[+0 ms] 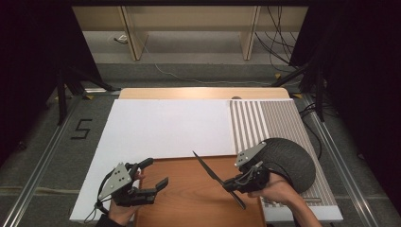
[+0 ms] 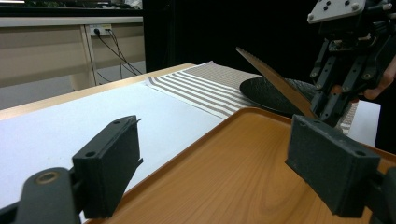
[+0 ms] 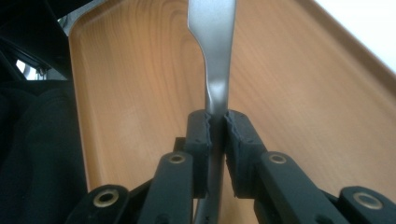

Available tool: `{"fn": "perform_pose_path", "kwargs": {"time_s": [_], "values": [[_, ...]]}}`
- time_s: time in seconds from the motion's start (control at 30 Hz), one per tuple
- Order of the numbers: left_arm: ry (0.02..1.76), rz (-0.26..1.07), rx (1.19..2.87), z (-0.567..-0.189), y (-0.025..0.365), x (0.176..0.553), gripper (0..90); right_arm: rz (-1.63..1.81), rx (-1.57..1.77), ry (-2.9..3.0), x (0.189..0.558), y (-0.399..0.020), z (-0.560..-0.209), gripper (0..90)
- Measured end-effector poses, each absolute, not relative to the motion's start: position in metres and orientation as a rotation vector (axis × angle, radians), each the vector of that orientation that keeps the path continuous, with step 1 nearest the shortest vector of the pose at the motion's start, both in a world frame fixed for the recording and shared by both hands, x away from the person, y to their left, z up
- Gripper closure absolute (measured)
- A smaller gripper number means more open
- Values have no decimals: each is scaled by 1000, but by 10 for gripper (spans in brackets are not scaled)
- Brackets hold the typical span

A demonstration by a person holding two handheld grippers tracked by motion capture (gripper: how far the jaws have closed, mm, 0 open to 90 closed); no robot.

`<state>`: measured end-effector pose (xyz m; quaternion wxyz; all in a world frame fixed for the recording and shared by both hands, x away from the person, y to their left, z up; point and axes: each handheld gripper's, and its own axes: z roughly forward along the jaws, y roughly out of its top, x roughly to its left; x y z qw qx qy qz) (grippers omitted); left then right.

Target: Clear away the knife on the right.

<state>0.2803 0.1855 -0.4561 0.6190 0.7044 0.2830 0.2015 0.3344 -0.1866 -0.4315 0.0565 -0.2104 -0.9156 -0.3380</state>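
Pinching the knife (image 3: 216,60) tight between its jaws, the right gripper (image 1: 235,185) holds it in the air above the wooden tray (image 1: 189,203), blade slanting up and away, so the pick-up looks done and the set-down is left. The left gripper (image 1: 150,177) hangs over the tray's near corner, jaws spread, holding nothing. Beyond the right fingers sits the black plate (image 1: 292,163) on the striped mat (image 1: 265,120).

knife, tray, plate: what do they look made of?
Knife: looks like metal, satin silver, soft sheen on the handle, held in the right tool.
Tray: wood or wood-look laminate, orange-brown grain lines, smooth semi-gloss.
Plate: black, ridged, matte; ceramic or plastic, can't tell.
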Motion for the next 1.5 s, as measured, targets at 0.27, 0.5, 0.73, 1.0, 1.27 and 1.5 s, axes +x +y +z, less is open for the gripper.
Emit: {"fn": "perform_pose_path", "kwargs": {"time_s": [0.27,0.5,0.73,1.0,1.27,1.5], "values": [[652,464,1619,-456,186,281,172,-995,-625,-2760,327,-184,-437,808],[658,463,1616,-457,186,281,172,-961,-638,-2752,322,-184,-442,809],[654,466,1622,-456,186,281,172,-910,-640,-2764,316,-183,-448,809],[654,461,1618,-456,186,281,172,-812,-634,-2785,308,-179,-450,808],[653,456,1626,-457,186,281,172,-709,-627,-2826,305,-175,-456,808],[650,458,1628,-457,186,281,173,-605,-622,-2847,304,-171,-464,807]]}}
